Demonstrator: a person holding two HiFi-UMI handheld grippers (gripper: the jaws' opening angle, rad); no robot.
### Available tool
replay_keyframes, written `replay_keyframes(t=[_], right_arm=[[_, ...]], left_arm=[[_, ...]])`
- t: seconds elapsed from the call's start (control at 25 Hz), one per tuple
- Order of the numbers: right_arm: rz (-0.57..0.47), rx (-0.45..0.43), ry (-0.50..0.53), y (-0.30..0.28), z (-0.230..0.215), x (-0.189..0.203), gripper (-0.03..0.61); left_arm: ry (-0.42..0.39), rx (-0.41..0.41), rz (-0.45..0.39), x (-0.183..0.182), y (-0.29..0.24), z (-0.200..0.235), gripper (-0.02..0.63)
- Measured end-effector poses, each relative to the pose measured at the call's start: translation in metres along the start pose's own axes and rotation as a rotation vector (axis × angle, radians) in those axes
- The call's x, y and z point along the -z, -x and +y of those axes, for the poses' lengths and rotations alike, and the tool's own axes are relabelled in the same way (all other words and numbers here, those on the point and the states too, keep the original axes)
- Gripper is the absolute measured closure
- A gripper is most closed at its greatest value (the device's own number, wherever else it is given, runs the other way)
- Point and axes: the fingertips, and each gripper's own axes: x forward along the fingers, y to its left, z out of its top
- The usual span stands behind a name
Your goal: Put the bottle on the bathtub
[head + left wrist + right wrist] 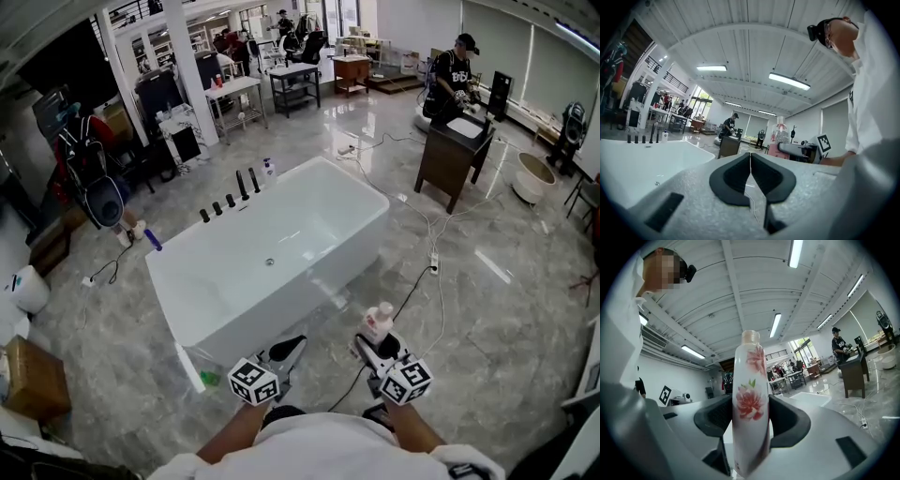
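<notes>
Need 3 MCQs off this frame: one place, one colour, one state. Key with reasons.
1. Where is the bottle? A on the floor; B between the right gripper's jaws; C on a shelf.
2. What colour is the bathtub? A black; B white; C green.
3. How do the left gripper's jaws stand? A wide apart; B clamped on a cloth; C together, nothing between.
Key: 1 B, its view shows both jaws pressed on the bottle. 2 B, white in the head view. 3 C, jaws meet in its own view.
</notes>
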Motion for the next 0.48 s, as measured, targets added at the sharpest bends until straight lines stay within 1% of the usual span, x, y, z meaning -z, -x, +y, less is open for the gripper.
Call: replay_keyframes(t=[0.12, 0.28, 0.48], right_arm=[[0.002, 0.014, -0.027, 0.008, -0.014, 0.006, 0.347], [0.010, 0.046, -0.060, 0.017, -0.031, 0.016, 0.347], [0.002, 0.075, -0.075, 0.010, -0.055, 0.013, 0.347]], left_arm=[[0.011, -0.005, 0.005, 0.007, -0.007, 0.001, 0.594], [0.037, -0.007, 0.034, 0.020, -0.015, 0.004, 0.594], [0.051, -0.012, 0.023, 0.019, -0.033, 0.016, 0.594]])
